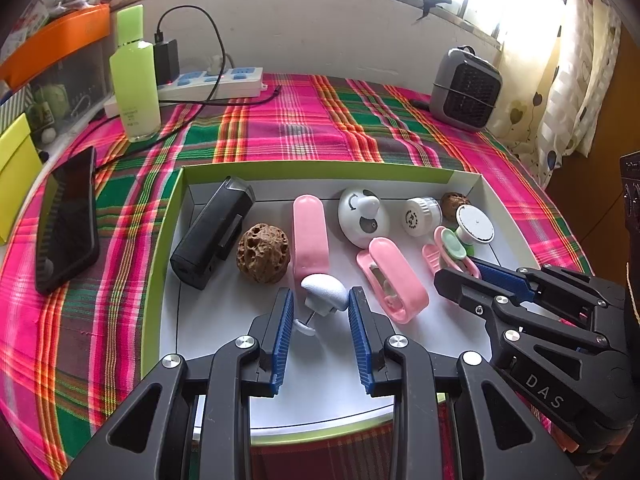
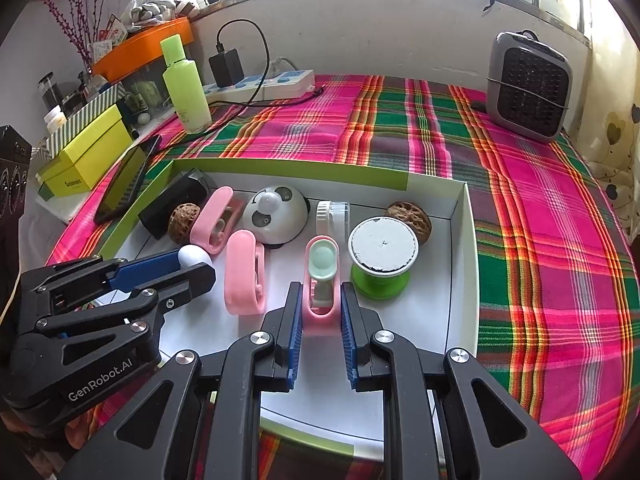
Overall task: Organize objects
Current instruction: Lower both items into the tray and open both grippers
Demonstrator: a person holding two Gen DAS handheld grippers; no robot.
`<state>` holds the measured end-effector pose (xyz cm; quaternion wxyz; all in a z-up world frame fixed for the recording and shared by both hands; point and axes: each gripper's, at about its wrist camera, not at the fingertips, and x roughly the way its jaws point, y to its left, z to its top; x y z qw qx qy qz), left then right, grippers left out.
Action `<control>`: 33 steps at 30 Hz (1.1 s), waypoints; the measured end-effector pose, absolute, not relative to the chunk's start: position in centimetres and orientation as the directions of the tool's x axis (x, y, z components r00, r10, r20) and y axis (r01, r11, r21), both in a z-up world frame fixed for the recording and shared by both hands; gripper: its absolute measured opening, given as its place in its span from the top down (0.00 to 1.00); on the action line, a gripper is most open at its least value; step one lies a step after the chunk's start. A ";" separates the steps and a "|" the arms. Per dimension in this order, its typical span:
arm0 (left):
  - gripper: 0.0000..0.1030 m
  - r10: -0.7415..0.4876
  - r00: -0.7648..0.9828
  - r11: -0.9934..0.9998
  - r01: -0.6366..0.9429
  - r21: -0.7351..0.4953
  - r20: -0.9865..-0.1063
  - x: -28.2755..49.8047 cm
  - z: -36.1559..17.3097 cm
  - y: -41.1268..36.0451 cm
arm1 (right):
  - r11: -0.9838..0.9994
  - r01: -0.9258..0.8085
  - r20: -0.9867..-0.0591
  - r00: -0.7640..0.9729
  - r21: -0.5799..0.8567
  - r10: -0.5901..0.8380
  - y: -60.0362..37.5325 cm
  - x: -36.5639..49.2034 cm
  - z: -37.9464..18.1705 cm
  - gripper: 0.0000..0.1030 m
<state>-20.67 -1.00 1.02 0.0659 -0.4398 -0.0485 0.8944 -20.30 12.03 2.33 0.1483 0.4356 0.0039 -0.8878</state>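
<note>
- Left gripper [image 1: 320, 300]: fingers spread around a white mushroom-shaped pin [image 1: 323, 292]; pink clips [image 1: 310, 232] and a walnut [image 1: 263, 252] crowd the tray [image 1: 168, 248].
- Right gripper [image 2: 320, 312]: fingers pinching a pink-and-green clip [image 2: 322, 280], beside a green spool [image 2: 382, 260].

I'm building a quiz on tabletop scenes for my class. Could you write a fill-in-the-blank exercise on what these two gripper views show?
1. The left gripper has its fingers on either side of a small ____ mushroom-shaped object.
2. The right gripper straddles a pink clip whose pad is pale ____.
3. The white-topped spool has a bright ____ base.
4. The phone lies ____ the white tray, on the plaid cloth.

Missing words: white; green; green; outside
</note>
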 end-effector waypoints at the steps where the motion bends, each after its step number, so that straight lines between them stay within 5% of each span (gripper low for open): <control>1: 0.74 0.160 -0.604 -0.987 -0.075 -0.145 -0.781 -20.7 1.0 -1.0 | -0.956 0.266 -0.775 -0.576 0.121 -0.259 12.0 -20.3 2.3 0.82; 21: 0.74 0.156 -0.602 -0.988 -0.077 -0.137 -0.783 -20.8 0.9 -0.9 | -0.958 0.265 -0.777 -0.578 0.109 -0.248 11.7 -20.1 2.2 0.82; 27: 0.65 0.143 -0.602 -0.990 -0.072 -0.125 -0.786 -20.8 0.9 -1.0 | -0.960 0.264 -0.779 -0.580 0.098 -0.239 11.6 -20.1 2.3 0.82; 33: 0.63 0.131 -0.604 -0.991 -0.063 -0.117 -0.786 -20.6 0.9 -1.1 | -0.959 0.267 -0.775 -0.584 0.099 -0.242 11.5 -19.9 2.4 0.74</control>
